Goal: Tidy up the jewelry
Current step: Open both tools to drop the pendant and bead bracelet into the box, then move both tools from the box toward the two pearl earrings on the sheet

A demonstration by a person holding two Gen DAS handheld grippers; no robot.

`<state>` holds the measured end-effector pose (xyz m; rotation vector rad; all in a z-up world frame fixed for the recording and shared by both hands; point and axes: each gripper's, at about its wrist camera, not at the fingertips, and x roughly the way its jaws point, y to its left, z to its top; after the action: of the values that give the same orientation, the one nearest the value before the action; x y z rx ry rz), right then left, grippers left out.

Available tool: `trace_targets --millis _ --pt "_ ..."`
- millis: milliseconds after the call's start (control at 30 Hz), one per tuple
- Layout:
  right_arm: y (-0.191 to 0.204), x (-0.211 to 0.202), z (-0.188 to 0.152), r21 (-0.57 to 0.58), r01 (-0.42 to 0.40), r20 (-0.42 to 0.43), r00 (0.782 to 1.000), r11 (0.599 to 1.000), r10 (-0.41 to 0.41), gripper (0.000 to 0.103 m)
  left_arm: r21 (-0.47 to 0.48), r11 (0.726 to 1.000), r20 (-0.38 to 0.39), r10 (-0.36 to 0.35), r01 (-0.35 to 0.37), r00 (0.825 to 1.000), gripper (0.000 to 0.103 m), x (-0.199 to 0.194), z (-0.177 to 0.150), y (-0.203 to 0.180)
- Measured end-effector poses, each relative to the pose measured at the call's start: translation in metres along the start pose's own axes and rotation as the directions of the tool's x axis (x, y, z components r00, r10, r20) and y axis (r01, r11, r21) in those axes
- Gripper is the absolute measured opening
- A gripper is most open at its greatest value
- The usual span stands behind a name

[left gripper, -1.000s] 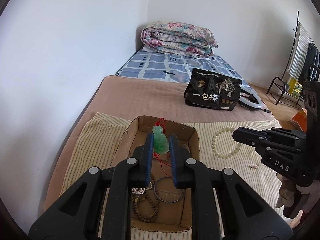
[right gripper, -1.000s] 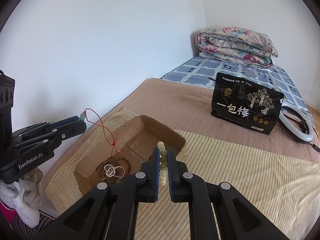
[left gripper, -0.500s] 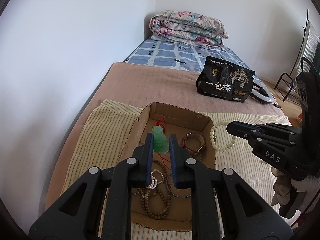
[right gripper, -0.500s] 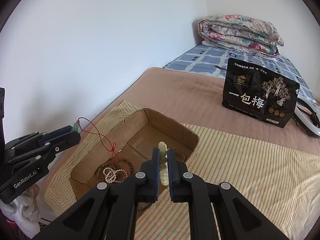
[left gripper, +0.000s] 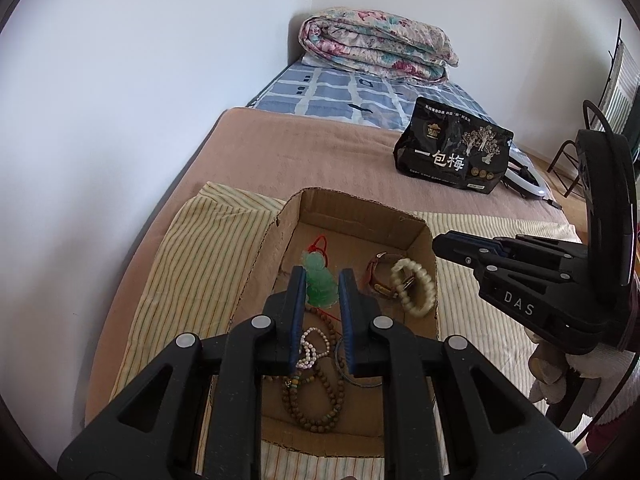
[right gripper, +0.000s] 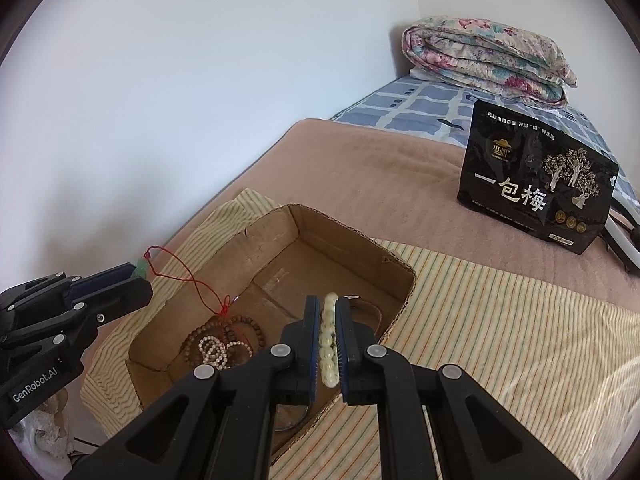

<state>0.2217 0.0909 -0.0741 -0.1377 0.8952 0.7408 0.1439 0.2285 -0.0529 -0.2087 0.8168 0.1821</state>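
Observation:
An open cardboard box (left gripper: 352, 208) (right gripper: 352, 236) lies on a striped cloth. My left gripper (left gripper: 320, 280) (right gripper: 138, 280) is shut on a green jade pendant (left gripper: 319, 286) above the box; its red cord (right gripper: 192, 280) hangs down into the box. My right gripper (right gripper: 328, 312) (left gripper: 438, 242) is shut on a pale bead bracelet (right gripper: 328, 340) (left gripper: 414, 286) over the box's right side. In the box lie a brown bead strand (left gripper: 316, 408), a pearl bracelet (left gripper: 314, 346), a dark bangle (left gripper: 356, 380) and a watch (left gripper: 380, 276).
The striped cloth (right gripper: 500, 340) covers a brown blanket (left gripper: 320, 148) on a bed against a white wall. A black snack bag (left gripper: 452, 152) (right gripper: 536, 188) stands behind the box, a folded floral quilt (left gripper: 376, 44) at the far end. A rack (left gripper: 612, 92) stands at right.
Both grippers moved toward and over the box. The bead bracelet came from above the cloth to hang over the box's right side. The pendant stayed held above the box.

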Motion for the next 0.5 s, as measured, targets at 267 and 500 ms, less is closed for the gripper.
trace_targets --millis 267,500 --pt "0.0 -0.008 0.002 0.005 0.051 0.025 0.998 0.999 -0.052 0.051 0.001 1.0 0.016 -0.003 0.003 1.0 0.043 -0.002 -0.001 -0.002" --pt "-0.007 -0.02 0.006 0.038 0.094 0.065 0.993 0.995 -0.097 0.083 0.015 1.0 0.022 -0.002 0.002 1.0 0.052 -0.004 0.0 -0.006"
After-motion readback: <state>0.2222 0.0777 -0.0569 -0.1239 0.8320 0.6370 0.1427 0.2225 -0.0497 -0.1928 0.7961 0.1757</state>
